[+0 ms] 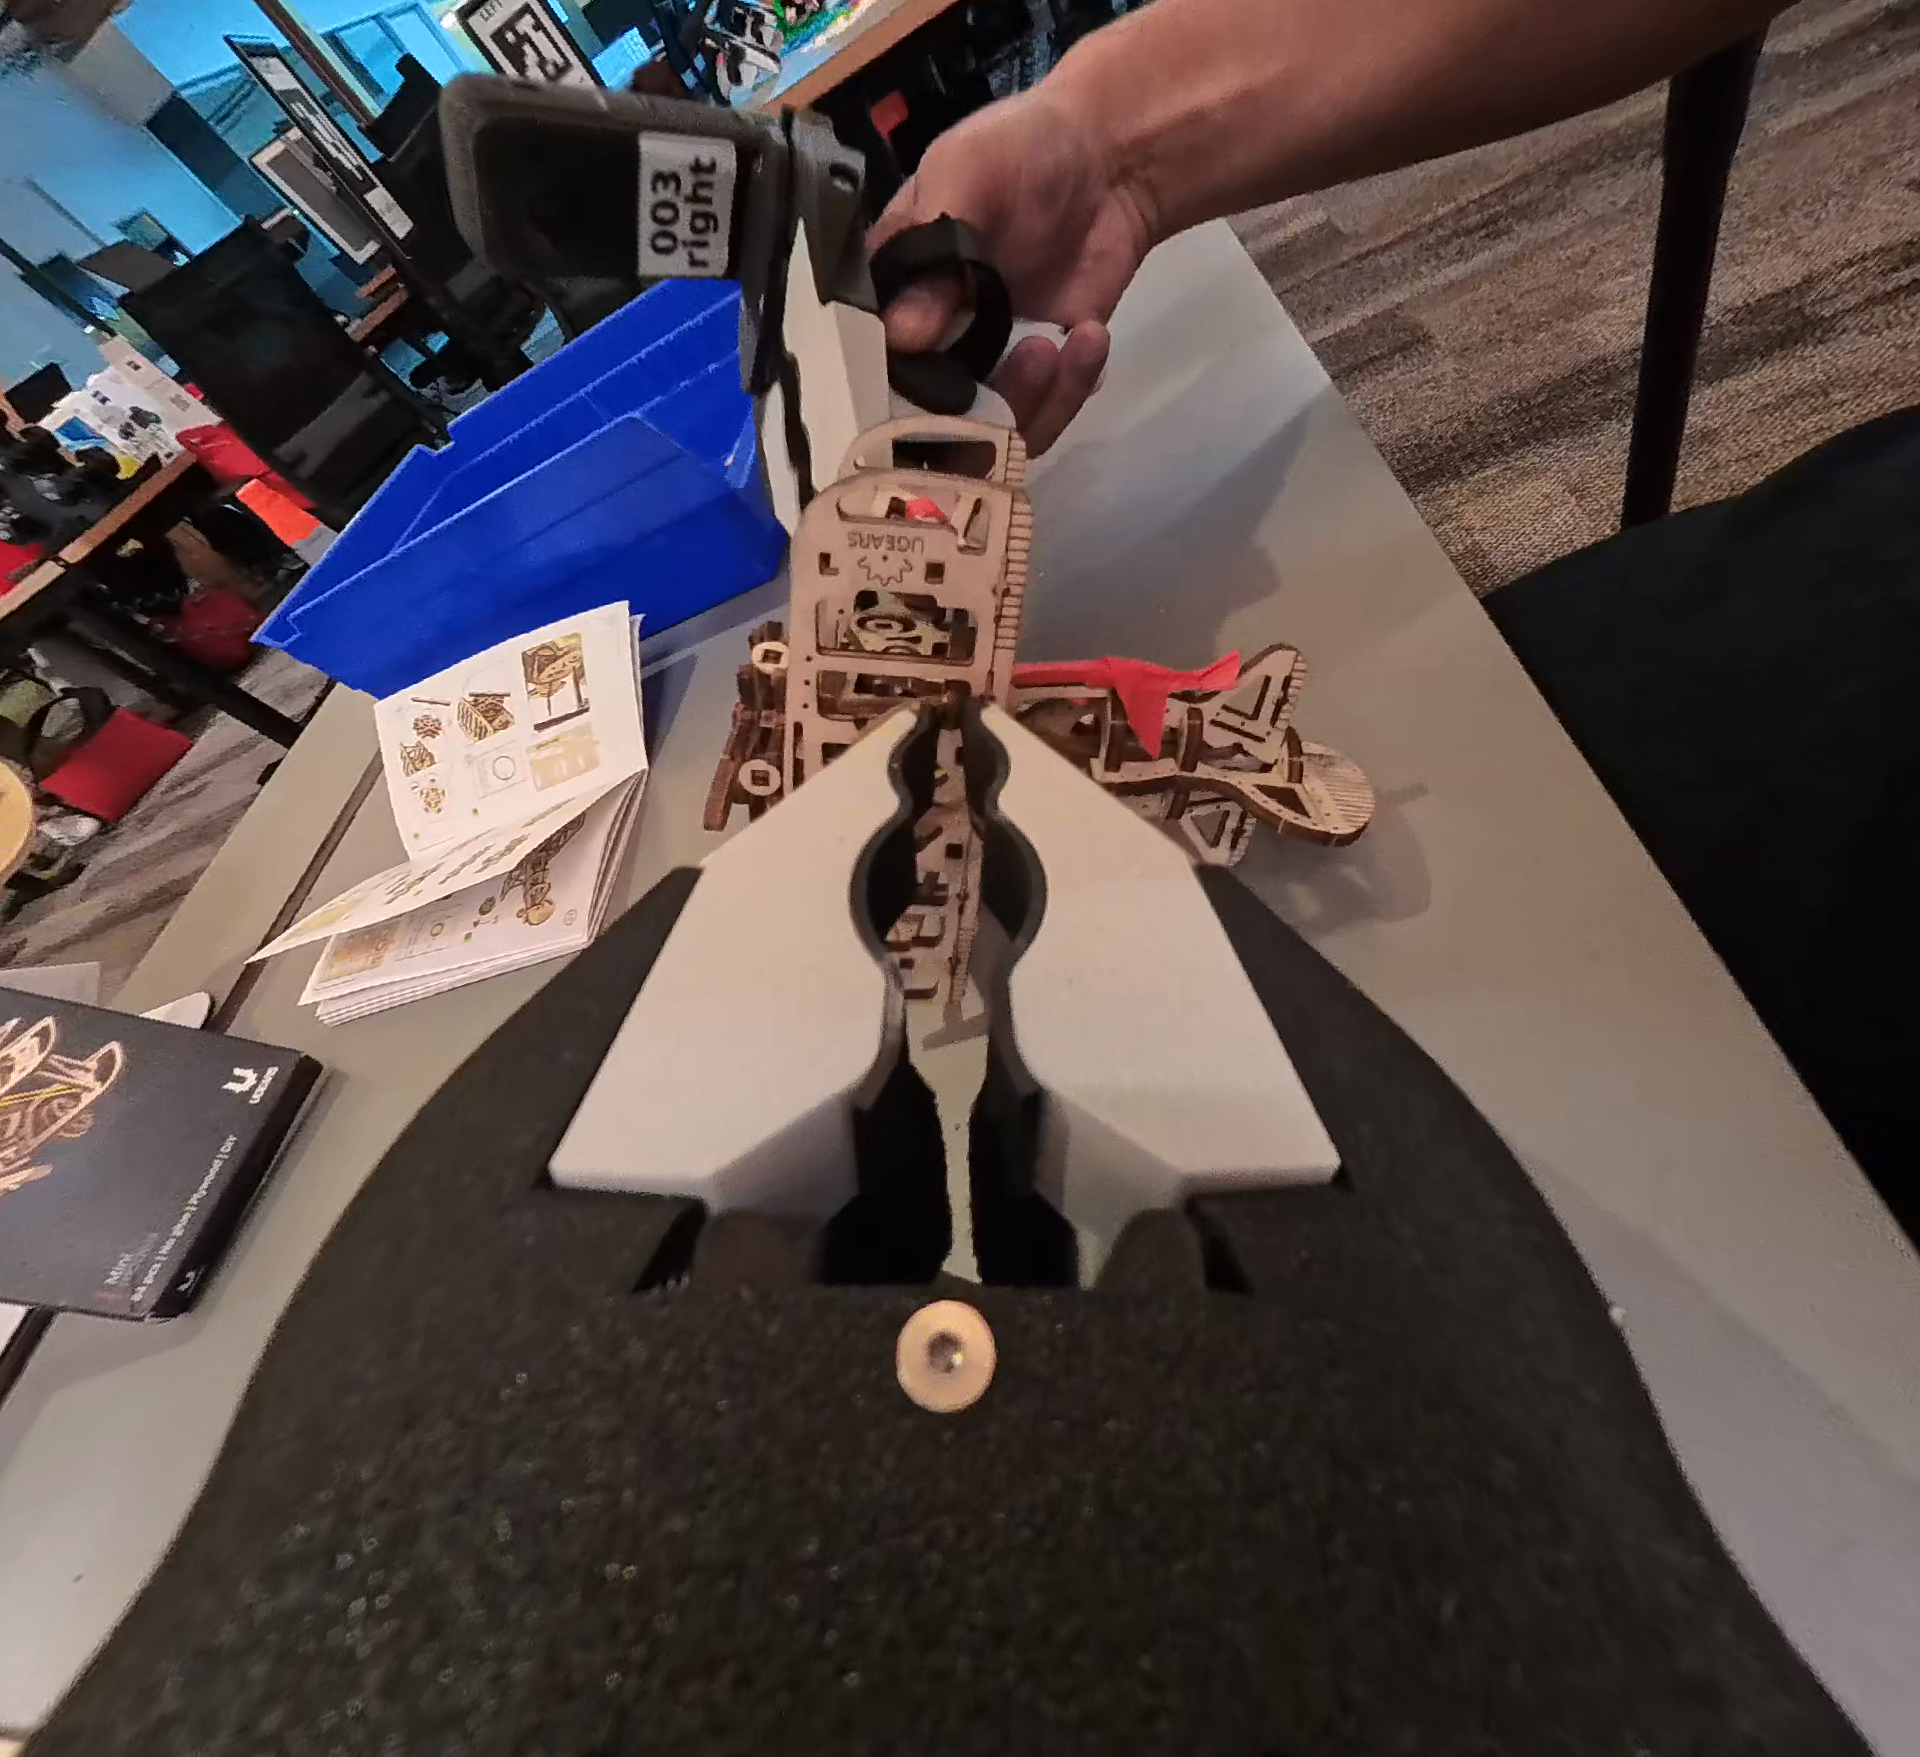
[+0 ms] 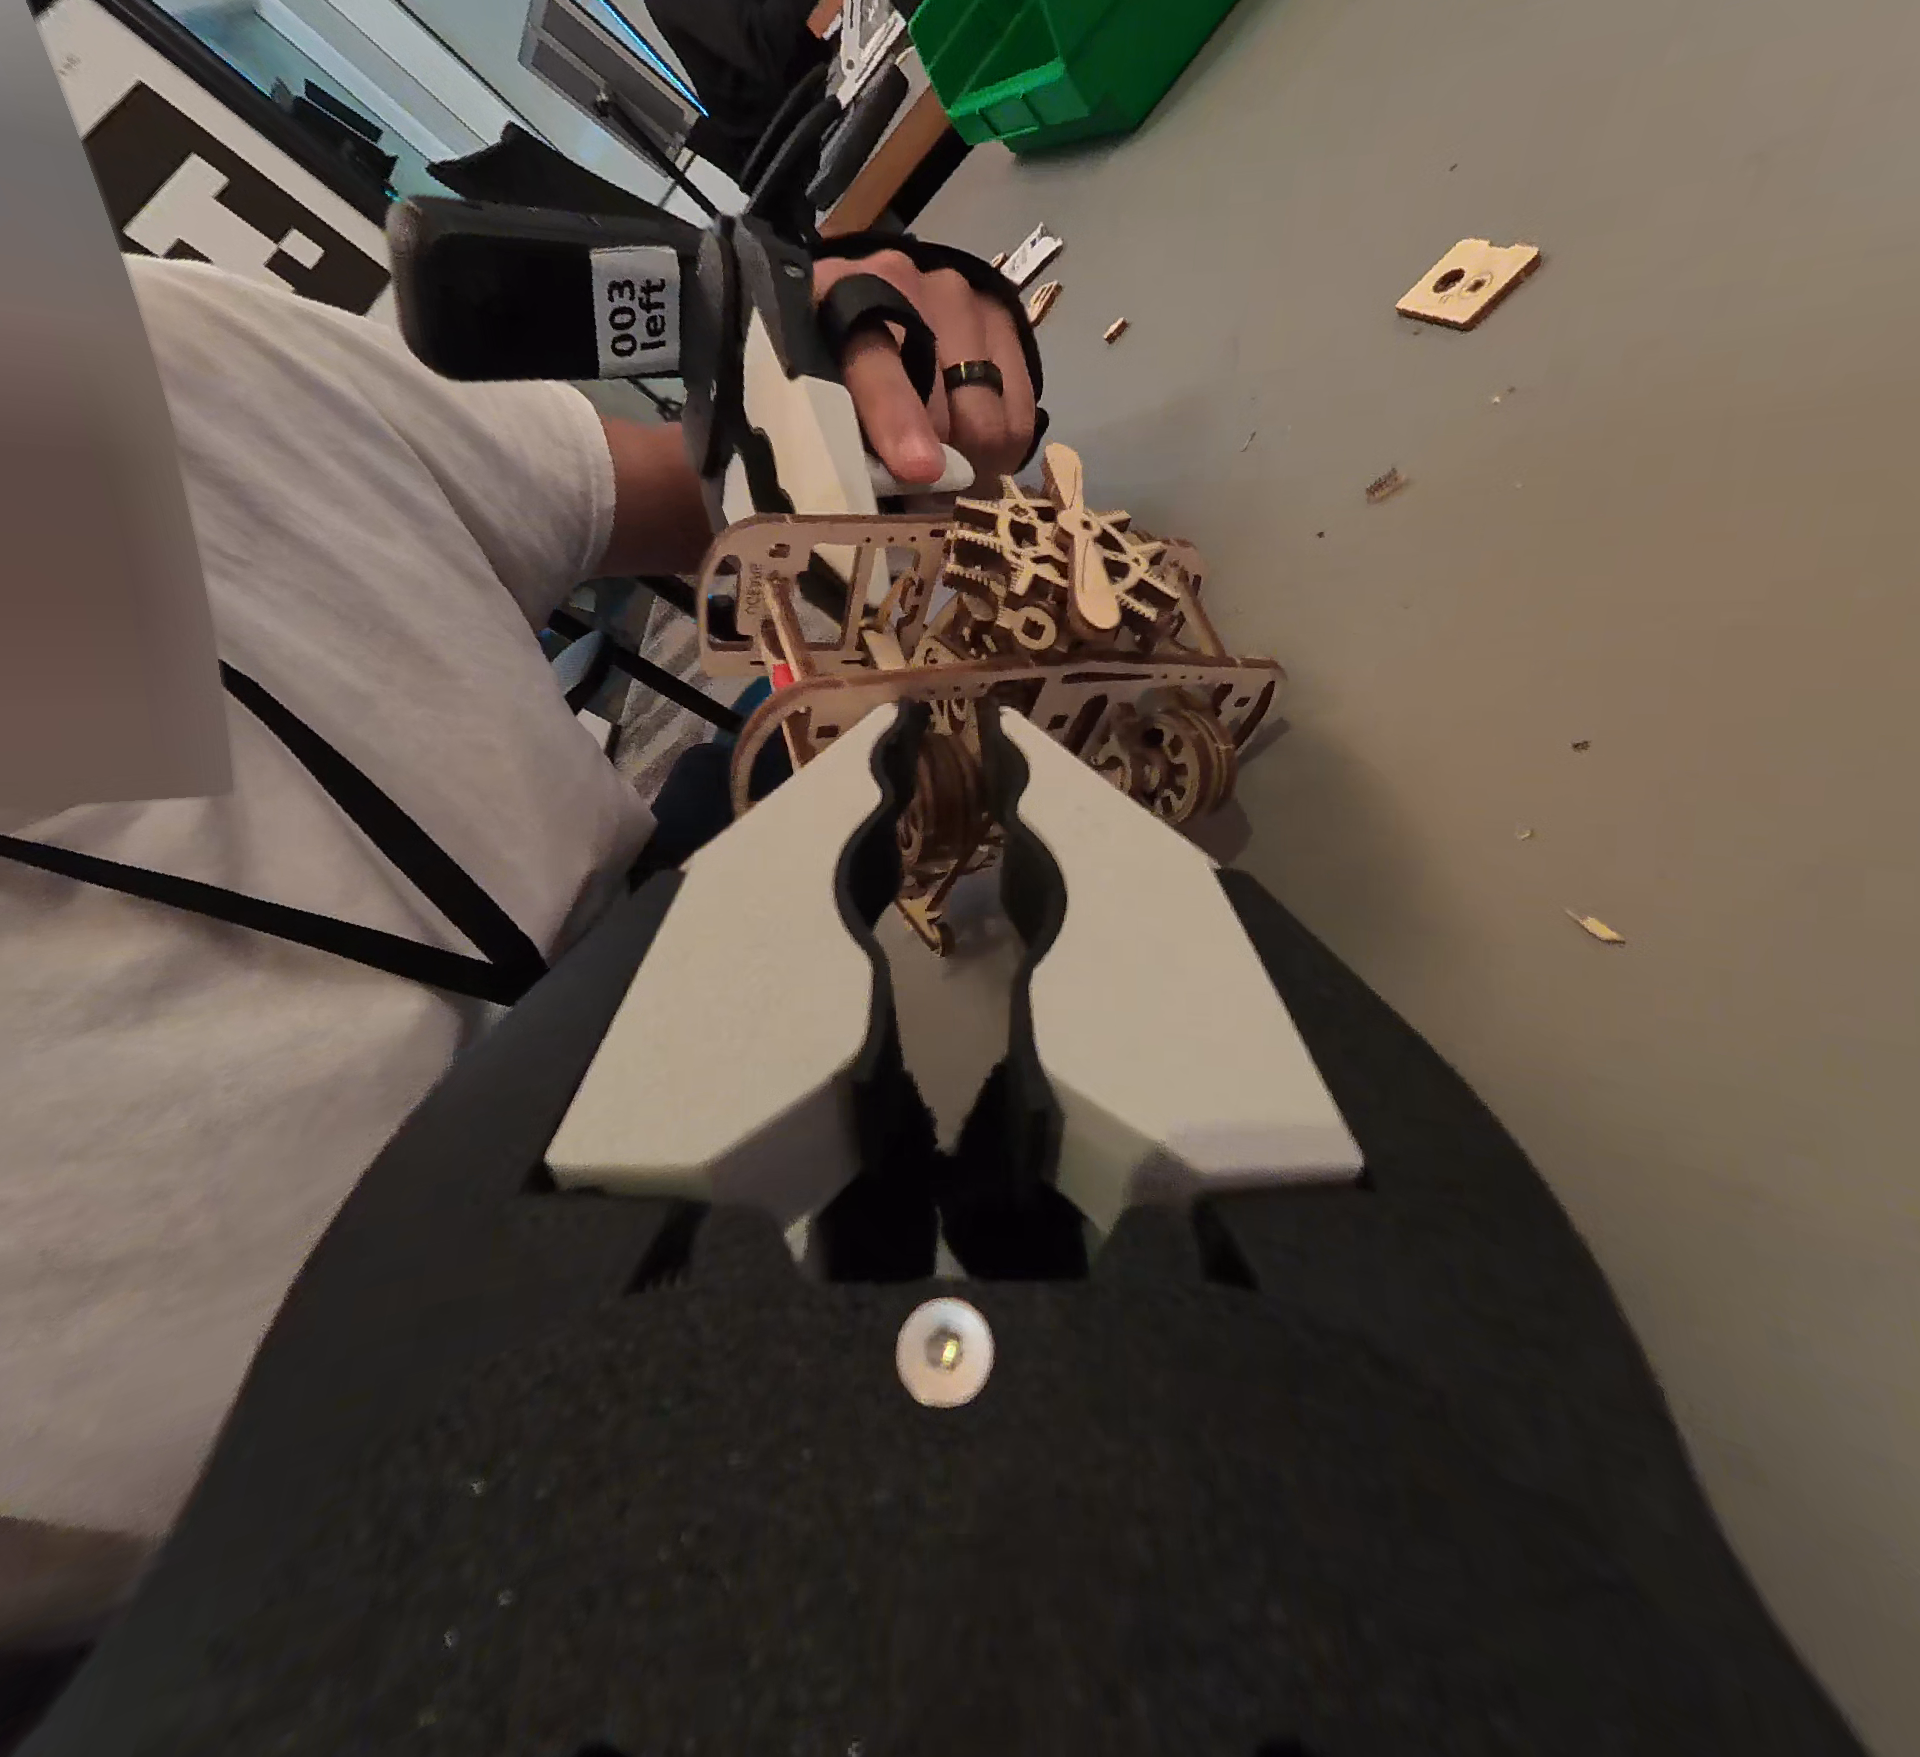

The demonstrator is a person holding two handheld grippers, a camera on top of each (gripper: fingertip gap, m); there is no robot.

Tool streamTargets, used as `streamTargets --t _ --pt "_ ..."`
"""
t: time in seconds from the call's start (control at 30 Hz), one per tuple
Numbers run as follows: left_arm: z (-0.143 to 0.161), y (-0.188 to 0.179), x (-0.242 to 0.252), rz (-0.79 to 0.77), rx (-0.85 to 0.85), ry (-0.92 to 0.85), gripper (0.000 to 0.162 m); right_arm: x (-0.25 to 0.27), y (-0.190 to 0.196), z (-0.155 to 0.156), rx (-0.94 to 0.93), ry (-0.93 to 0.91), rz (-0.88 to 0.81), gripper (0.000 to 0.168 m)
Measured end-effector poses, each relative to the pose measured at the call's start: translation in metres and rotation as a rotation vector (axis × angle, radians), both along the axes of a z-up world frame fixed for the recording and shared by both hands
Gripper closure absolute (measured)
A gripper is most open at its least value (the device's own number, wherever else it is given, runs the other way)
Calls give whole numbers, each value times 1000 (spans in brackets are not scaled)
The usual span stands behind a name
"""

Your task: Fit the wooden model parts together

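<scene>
– So, where was the wooden model [image 1: 904, 627]?
– On the counter [image 1: 1455, 980], w/ the blue bin [image 1: 540, 523] behind it. Left gripper [image 1: 948, 720] jaws nearly closed on its panel; right gripper [image 2: 951, 720] jaws narrow round its frame edge.

Soft, even indoor light falls on the grey tabletop [image 1: 1403, 1032], leaving only faint shadows. Both wide-angle views bend strongly toward the edges. The far room looks bluish and soft, and the nearest black foam is blurred.
</scene>
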State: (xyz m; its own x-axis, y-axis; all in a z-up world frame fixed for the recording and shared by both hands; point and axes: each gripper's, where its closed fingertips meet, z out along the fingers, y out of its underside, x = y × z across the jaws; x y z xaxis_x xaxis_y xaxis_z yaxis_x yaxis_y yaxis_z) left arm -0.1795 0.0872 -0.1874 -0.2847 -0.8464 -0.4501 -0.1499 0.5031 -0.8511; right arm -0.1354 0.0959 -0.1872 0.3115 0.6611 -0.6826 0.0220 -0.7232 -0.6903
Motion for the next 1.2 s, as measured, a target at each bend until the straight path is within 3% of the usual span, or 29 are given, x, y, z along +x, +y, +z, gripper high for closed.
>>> streamTargets --t 0.4,0.73,0.97,1.13,1.2 --pt "-3 -1 0 -8 -24 -18 162 1 3 1 50 -59 -17 156" --pt "1 -1 3 4 -85 -59 162 15 -3 1 334 -165 -32 144" --pt "4 0 5 31 -51 -96 162 7 -6 -4 263 -155 -23 149" --pt "3 -5 6 -2 -49 -92 162 3 -10 -1 152 -33 16 165" --pt "2 -7 5 -26 -61 -82 162 1 -11 3 109 42 23 164"
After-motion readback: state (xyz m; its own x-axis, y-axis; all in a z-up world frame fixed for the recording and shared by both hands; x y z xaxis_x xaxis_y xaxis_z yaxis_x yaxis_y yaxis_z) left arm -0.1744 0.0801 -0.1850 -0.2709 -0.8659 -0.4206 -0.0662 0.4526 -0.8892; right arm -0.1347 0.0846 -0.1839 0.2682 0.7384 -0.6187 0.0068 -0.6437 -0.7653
